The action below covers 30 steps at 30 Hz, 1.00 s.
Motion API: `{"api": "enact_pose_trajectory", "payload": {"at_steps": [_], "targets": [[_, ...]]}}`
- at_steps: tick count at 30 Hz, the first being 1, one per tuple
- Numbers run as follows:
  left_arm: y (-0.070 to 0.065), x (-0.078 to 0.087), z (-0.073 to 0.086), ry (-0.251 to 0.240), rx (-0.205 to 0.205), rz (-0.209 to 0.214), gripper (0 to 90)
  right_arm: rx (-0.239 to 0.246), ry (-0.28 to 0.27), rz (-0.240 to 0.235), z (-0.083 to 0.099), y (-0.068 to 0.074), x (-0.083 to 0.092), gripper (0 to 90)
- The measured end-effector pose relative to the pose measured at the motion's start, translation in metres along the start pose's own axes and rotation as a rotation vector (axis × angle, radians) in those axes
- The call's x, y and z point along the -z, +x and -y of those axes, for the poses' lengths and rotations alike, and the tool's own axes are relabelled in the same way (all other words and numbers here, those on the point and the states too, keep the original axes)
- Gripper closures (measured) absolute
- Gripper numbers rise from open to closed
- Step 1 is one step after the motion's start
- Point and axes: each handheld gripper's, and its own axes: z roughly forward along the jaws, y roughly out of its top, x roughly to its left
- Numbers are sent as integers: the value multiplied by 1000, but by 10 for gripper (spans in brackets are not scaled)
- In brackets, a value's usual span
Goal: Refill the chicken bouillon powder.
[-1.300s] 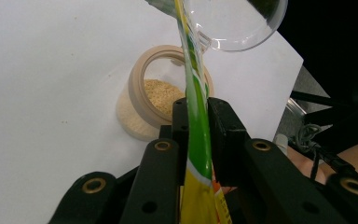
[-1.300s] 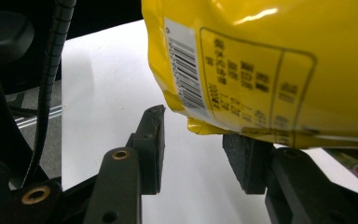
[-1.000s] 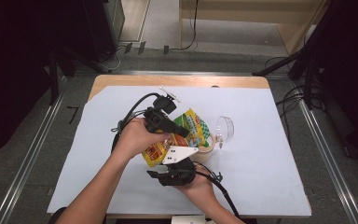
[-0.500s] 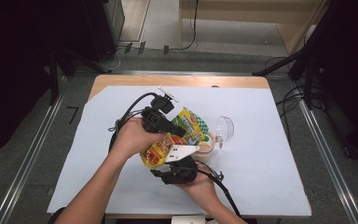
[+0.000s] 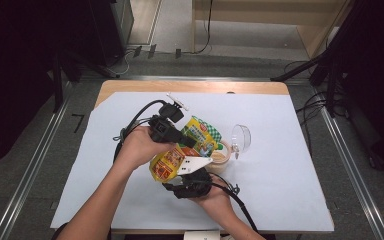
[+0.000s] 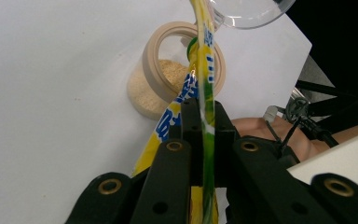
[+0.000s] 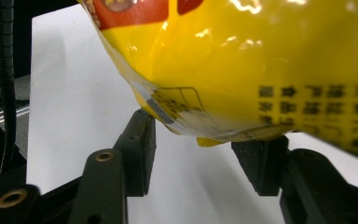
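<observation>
My left gripper (image 6: 200, 140) is clamped on the edge of the glossy yellow snack pouch (image 5: 182, 150), tilted over the round beige jar of tan powder (image 6: 168, 84) mid-table. My right gripper (image 7: 193, 154) stands wide apart under the pouch's bottom, gripping nothing. Risk: powder missing the narrow jar mouth, or the pouch knocking the clear lid (image 5: 241, 137) just right of it.

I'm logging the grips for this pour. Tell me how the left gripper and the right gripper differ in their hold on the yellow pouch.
The left gripper is shut on the yellow pouch's thin edge, above the jar. The right gripper is open, its jaws spread under the pouch's bulging bottom corner, which sits between them unpinched. The left is at the pouch's upper end, the right at its lower end. Both meet the same pouch.
</observation>
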Motion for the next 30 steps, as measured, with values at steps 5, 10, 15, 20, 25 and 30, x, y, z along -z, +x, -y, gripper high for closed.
{"api": "enact_pose_trajectory", "payload": {"at_steps": [5, 10, 15, 20, 25, 30], "targets": [[1, 0, 1, -1, -2, 3, 897, 16, -5, 1, 1, 0, 1, 494], [2, 0, 3, 4, -4, 9, 892, 22, -11, -2, 3, 0, 1, 478], [2, -3, 1, -21, -15, 14, 867, 17, -14, -3, 4, -2, 1, 478], [3, -4, 1, -44, -33, 20, 872, 10, -29, -11, 4, -3, 2, 482], [5, -1, 3, -29, -38, 23, 900, 14, -20, -4, 5, -3, 0, 461], [5, 2, 5, -15, -85, 29, 900, 7, -8, -1, 5, -3, -2, 432]]}}
